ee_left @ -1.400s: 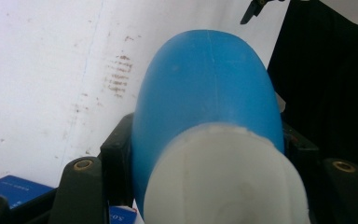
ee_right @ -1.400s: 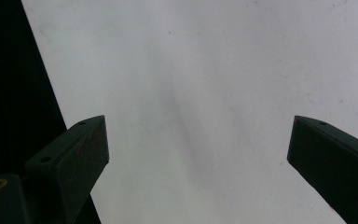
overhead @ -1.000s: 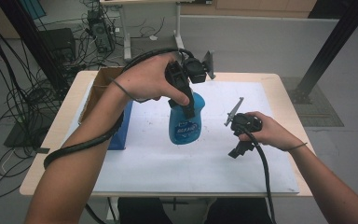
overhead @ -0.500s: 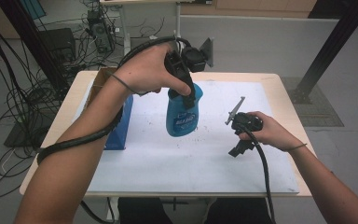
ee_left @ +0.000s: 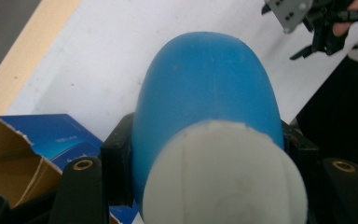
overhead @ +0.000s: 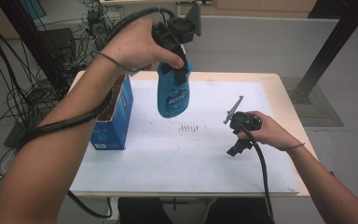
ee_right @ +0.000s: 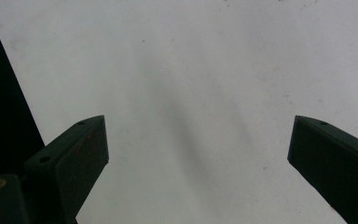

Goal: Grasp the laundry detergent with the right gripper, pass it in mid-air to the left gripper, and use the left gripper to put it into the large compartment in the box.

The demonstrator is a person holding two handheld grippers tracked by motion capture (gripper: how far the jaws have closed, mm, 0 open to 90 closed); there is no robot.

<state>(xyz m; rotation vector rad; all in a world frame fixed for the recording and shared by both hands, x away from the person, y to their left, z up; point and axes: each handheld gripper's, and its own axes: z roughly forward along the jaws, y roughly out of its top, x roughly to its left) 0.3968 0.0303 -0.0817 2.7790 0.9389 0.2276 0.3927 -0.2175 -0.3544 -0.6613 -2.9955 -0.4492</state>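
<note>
The left gripper point(overhead: 176, 70) has its jaws clamped on the neck end of a blue bottle point(overhead: 172, 95), just below the white cap point(ee_left: 223, 179), and the bottle hangs bottom-down in the air above the white sheet point(overhead: 168, 154), clear of it. Seen from the left gripper view, the pads press on both sides of a smooth, rounded body, so my worry is a slip: the plastic looks slick, and a quick swing could let it slide or twist out and drop onto the table. The open blue box point(overhead: 114, 116) stands just to the left at the sheet's edge; if the bottle is headed there, its bottom could catch the torn flap point(ee_left: 9, 135) or knock the light carton over, since nothing steadies it. The right gripper point(overhead: 237, 149) rests low over the sheet with its jaws wide apart and empty, well away from the box, too far to brace it. The thick cable point(overhead: 70, 123) trailing along the left forearm could also brush the box.
</note>
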